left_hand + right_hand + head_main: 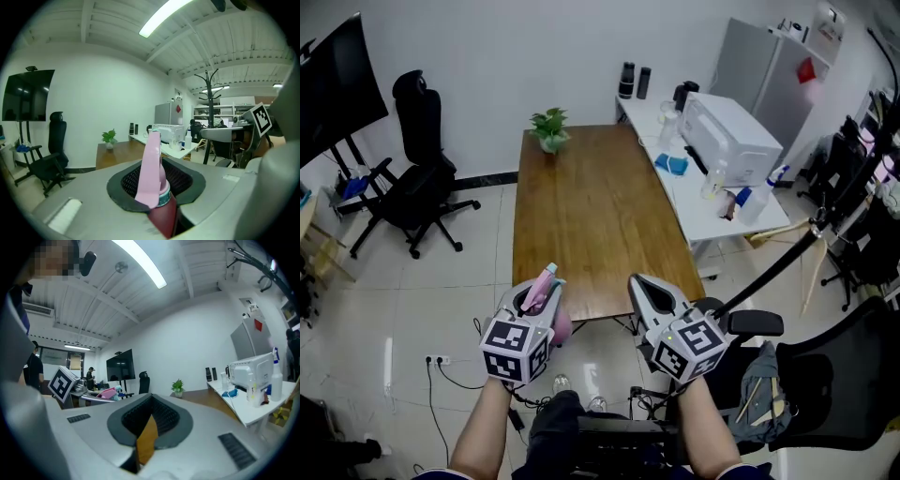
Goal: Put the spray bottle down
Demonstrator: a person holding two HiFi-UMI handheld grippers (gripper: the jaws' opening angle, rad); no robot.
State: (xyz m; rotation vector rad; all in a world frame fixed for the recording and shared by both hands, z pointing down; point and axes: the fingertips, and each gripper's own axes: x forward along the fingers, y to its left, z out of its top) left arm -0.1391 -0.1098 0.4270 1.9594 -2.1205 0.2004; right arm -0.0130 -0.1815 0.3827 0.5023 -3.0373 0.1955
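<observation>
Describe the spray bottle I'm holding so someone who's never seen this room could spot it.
Find the long brown wooden table in the room's middle; before its near end, the left hand-held gripper clamps the dark red spray bottle with a pink trigger head. Another sprayer, a pale blue-topped bottle, stands on the white desk.
</observation>
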